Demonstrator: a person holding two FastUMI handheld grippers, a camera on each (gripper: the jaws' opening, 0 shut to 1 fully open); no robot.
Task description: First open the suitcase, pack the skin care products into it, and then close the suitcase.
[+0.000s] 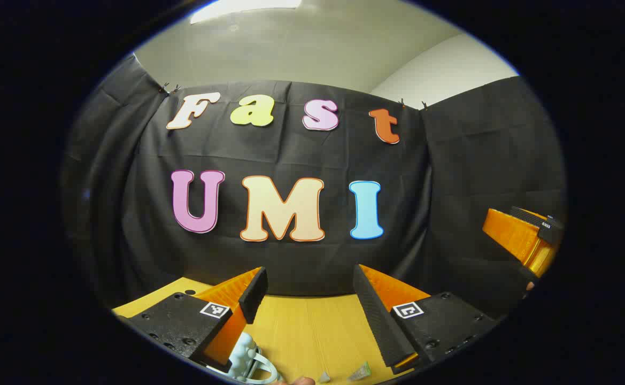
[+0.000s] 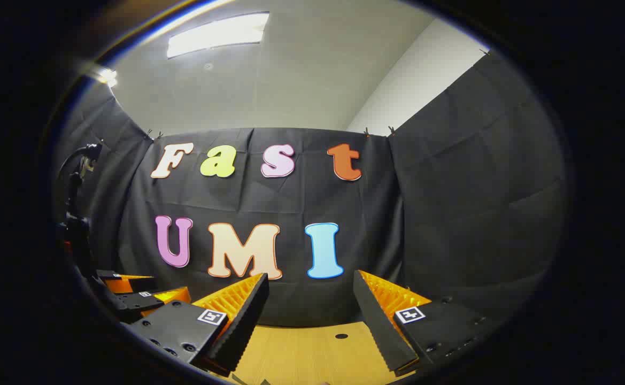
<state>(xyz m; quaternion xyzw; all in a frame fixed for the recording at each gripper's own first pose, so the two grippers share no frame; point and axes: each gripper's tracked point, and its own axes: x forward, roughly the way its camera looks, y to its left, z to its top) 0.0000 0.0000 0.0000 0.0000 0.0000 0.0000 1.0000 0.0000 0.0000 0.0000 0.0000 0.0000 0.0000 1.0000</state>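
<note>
Barely visible, pale-blue suitcase (bumpy, handled)

two hand-held grippers, one wooden table, one pale blue item

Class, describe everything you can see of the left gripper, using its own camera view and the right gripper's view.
The left gripper has two orange ribbed fingers faced with black toothed pads, each on a black block bearing a small square marker. The jaws stand apart with nothing between them, raised above the wooden table and pointing at the black cloth wall. In the right gripper view it shows low at the left.
</note>
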